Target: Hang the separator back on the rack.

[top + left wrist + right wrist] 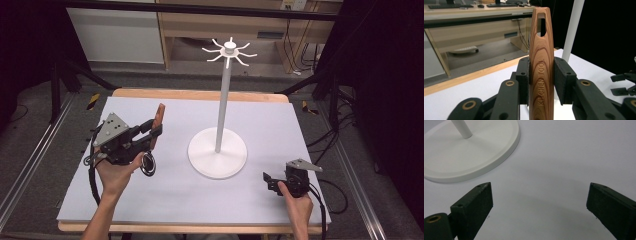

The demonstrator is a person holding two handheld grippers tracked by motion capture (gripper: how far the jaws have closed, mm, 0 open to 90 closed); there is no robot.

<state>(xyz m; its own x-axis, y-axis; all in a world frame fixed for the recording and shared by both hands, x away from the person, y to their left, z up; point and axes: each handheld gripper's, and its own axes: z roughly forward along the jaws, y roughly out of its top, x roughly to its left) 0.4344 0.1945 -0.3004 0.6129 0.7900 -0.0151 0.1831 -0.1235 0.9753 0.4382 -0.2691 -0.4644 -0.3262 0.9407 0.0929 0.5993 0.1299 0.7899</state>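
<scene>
A wooden utensil handle (541, 62), stamped KITCHEN TOOL and with a hanging slot at its tip, stands upright between the pads of my left gripper (541, 82), which is shut on it. In the high view that left gripper (150, 132) is lifted over the table's left side, with the handle (159, 117) pointing up and away. A dark looped part (147, 164) hangs below it; I cannot tell what it is. A white hook stand (222, 105) rises at the table's centre from a round base (217, 152). My right gripper (267, 180) rests low, right of the base, open and empty (539, 202).
The stand's top carries several curved white hooks (230, 50). Its pole (573, 27) stands just right of the held handle. The table is covered by a pale mat (175, 200) with a wooden edge (200, 94). A wooden desk (474, 30) lies beyond the table.
</scene>
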